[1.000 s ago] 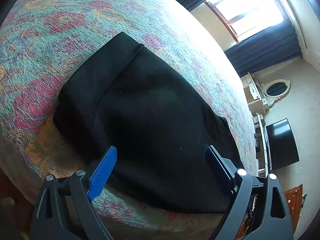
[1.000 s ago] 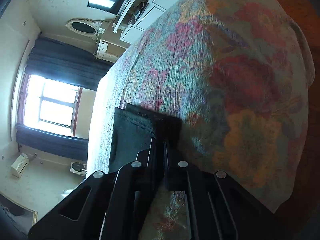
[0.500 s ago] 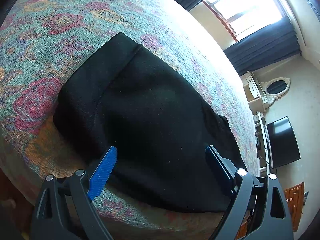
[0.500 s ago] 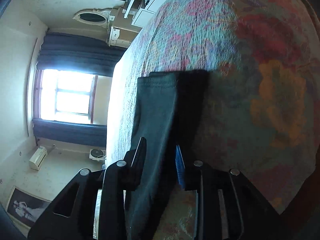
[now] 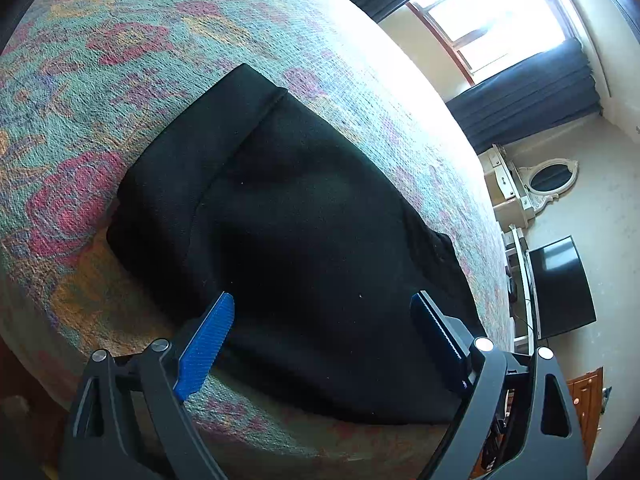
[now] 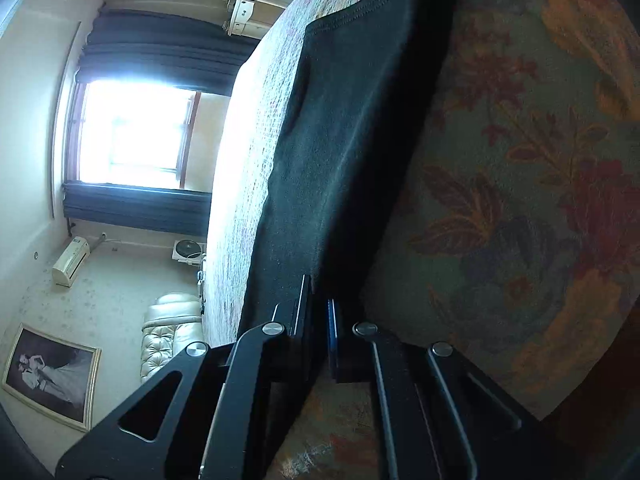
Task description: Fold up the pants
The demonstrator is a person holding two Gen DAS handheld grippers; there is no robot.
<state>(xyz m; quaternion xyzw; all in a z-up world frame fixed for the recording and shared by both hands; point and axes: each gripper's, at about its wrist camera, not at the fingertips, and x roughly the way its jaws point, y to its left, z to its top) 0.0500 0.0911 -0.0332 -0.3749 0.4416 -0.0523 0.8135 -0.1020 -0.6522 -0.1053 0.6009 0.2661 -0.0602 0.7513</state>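
Floral woven bedspread (image 5: 100, 128) carries the folded black fabric pants (image 5: 304, 220), whose near edge the right tool (image 6: 319, 312) pinches tight, long axis running straight away from it, while the left tool (image 5: 320, 316) hovers wide open over their near end.

One pair of black pants (image 5: 304, 216) is counted on one bed (image 5: 120, 60) with a floral cover. Two grippers are counted, left gripper (image 5: 322, 314) and right gripper (image 6: 319, 308). One window (image 5: 496, 12), one oval mirror (image 5: 550, 176), one television (image 5: 560, 284) and one framed picture (image 6: 50, 376) are listed.
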